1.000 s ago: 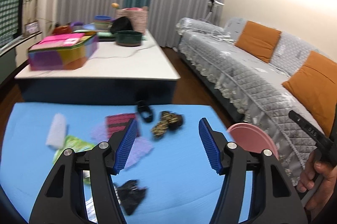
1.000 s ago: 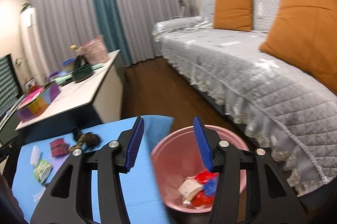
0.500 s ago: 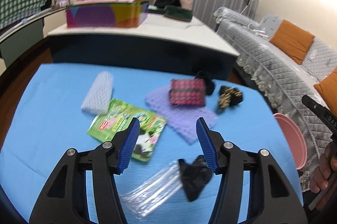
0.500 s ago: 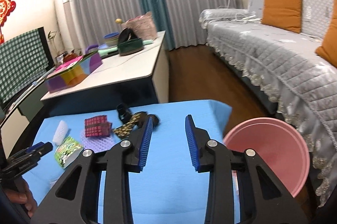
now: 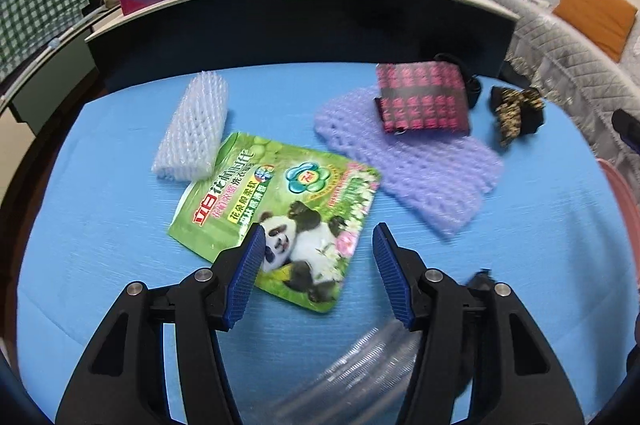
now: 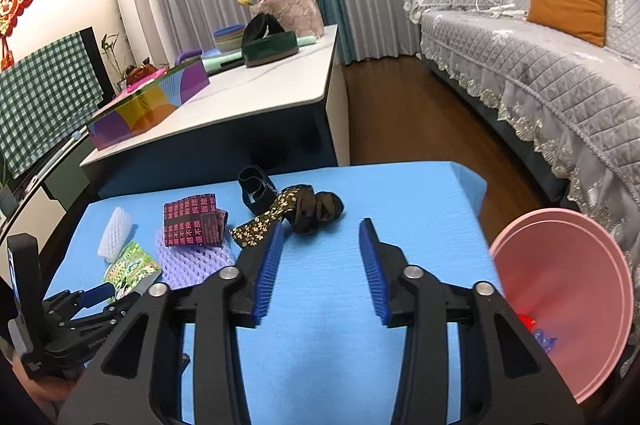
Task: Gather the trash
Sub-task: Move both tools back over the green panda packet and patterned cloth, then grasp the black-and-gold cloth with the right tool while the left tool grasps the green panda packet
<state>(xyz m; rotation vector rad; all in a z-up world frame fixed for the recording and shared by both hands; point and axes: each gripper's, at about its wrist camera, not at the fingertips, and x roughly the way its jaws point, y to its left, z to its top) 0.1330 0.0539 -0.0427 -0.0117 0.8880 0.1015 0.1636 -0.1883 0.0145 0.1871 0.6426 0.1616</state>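
Trash lies on a blue table [image 5: 100, 225]. My left gripper [image 5: 316, 249] is open and empty, low over a green panda pouch [image 5: 280, 209]; the pouch also shows in the right wrist view [image 6: 130, 267]. Around it lie a white foam net [image 5: 194, 129], a purple foam net [image 5: 416, 165], a red-and-black packet [image 5: 422, 103], a dark patterned cloth [image 5: 516, 113], clear plastic film [image 5: 360, 373] and a black scrap [image 5: 480, 281]. My right gripper [image 6: 320, 245] is open and empty above the table, just short of the dark cloth [image 6: 304, 213]. A pink bin [image 6: 560, 289] with trash stands at the right.
A black band [image 6: 254, 187] lies at the table's far edge. Behind stands a white-topped counter [image 6: 256, 93] with a colourful box [image 6: 148, 103] and bowls. A grey sofa [image 6: 540, 57] with orange cushions runs along the right, with wooden floor [image 6: 408, 121] between.
My left gripper moved down and left, closing in over the panda pouch. My right gripper swung left from over the pink bin to over the blue table; its jaws widened.
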